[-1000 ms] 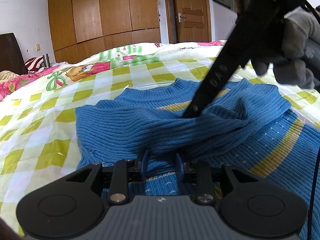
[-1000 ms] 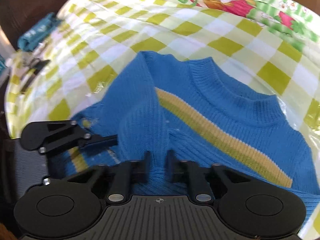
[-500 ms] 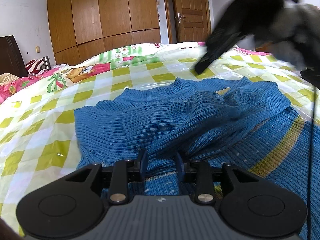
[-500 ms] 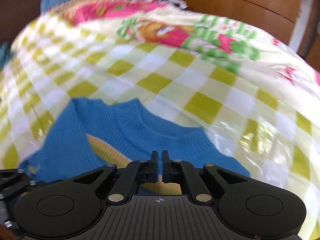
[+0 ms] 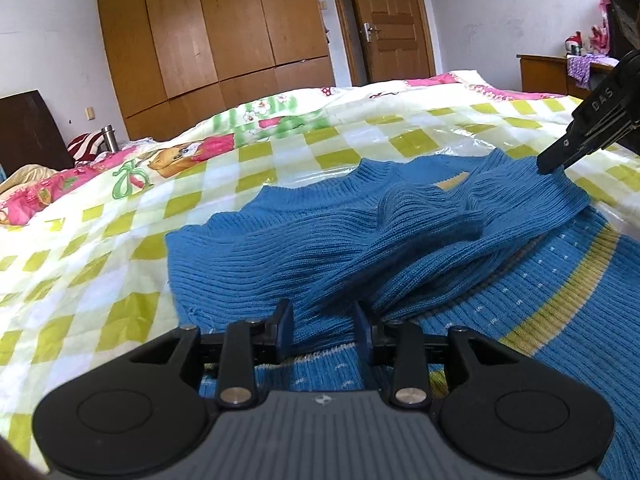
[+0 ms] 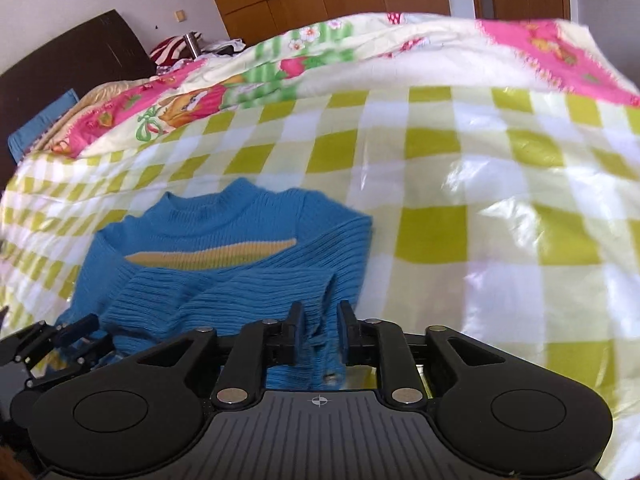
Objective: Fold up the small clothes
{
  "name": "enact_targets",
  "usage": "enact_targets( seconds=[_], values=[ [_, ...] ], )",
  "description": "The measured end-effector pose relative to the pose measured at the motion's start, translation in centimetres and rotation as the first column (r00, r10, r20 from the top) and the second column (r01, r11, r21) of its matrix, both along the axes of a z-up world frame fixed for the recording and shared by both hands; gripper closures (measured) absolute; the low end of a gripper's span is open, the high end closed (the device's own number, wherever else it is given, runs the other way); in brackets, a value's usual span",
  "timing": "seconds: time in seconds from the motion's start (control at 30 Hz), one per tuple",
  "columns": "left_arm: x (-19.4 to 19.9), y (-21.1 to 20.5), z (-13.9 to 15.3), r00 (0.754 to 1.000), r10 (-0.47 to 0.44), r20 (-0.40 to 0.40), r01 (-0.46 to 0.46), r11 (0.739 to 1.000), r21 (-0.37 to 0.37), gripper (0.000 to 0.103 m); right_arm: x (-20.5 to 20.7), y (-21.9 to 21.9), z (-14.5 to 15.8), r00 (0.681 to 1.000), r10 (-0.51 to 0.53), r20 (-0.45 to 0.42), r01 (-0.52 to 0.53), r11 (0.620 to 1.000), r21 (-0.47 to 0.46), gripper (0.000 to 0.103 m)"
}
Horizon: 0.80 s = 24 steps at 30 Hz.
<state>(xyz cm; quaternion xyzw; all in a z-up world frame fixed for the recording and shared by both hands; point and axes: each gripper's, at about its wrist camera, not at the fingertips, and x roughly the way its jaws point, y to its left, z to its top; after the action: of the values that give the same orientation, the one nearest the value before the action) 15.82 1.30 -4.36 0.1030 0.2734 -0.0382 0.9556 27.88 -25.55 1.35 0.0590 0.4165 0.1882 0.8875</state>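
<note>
A blue ribbed sweater (image 5: 320, 248) with a yellow stripe (image 6: 212, 257) lies partly folded on the green-and-white checked cover (image 5: 100, 240). My left gripper (image 5: 323, 330) sits at its near hem. A bunched fold fills the gap between the blue pads (image 5: 285, 326), and the jaws are opening. My right gripper (image 6: 321, 332) is at the sweater's right edge, where a folded sleeve lies. Its jaws are opening with a strip of knit loose between them. In the left wrist view the right gripper (image 5: 550, 165) touches down on that sleeve end. The left gripper (image 6: 68, 338) shows at the lower left of the right wrist view.
A cartoon-print quilt (image 5: 192, 152) lies beyond the checked cover. A dark headboard (image 6: 72, 64), a metal flask (image 5: 109, 138) and a striped cloth stand at the far left. Wooden wardrobes (image 5: 208, 32) and a door (image 5: 388, 28) line the back wall. A cluttered side table (image 5: 560, 72) stands at the right.
My right gripper let go of the fold at the sweater's middle, swung away shut to the right edge, and has its jaws parted there now. The left gripper stayed put, jaws slightly wider.
</note>
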Motion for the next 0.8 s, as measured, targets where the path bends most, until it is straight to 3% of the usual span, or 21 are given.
enact_targets(
  seconds=[0.13,0.27,0.4,0.53,0.6,0.63,0.8],
  values=[
    [0.0,-0.2,-0.2,1.000,0.007,0.003,-0.007,1.000,0.008,0.053,-1.0,-0.6,0.4,1.000,0.018,0.016,-0.019,0.999,0.050,0.082],
    [-0.1,0.0,-0.2,1.000,0.008,0.003,-0.008,1.000,-0.003,0.052,-0.7,-0.2,-0.6,0.999,0.028,-0.033,-0.028,0.999,0.020,0.082],
    [-0.1,0.1,-0.3,1.000,0.009,0.004,-0.009,1.000,-0.017,0.052,0.0,-0.4,-1.0,0.999,-0.002,-0.044,0.005,0.997,0.077,0.077],
    [0.0,0.4,-0.3,1.000,0.009,0.004,-0.009,0.999,-0.033,0.052,1.1,0.7,-0.7,1.000,0.020,-0.014,-0.019,0.999,0.037,0.073],
    [-0.1,0.4,-0.3,1.000,0.009,0.006,-0.008,0.999,-0.034,0.052,1.7,1.2,-0.6,1.000,0.027,-0.014,-0.026,0.999,0.033,0.086],
    [-0.1,0.4,-0.3,1.000,0.008,0.007,-0.008,0.999,-0.036,0.052,2.0,1.5,-0.6,0.999,0.034,-0.025,-0.033,0.999,0.036,0.099],
    [-0.5,0.7,0.2,0.999,0.020,0.038,-0.018,0.999,-0.047,0.052,1.4,1.5,0.5,0.998,0.047,-0.047,-0.042,0.993,0.109,0.099]
  ],
)
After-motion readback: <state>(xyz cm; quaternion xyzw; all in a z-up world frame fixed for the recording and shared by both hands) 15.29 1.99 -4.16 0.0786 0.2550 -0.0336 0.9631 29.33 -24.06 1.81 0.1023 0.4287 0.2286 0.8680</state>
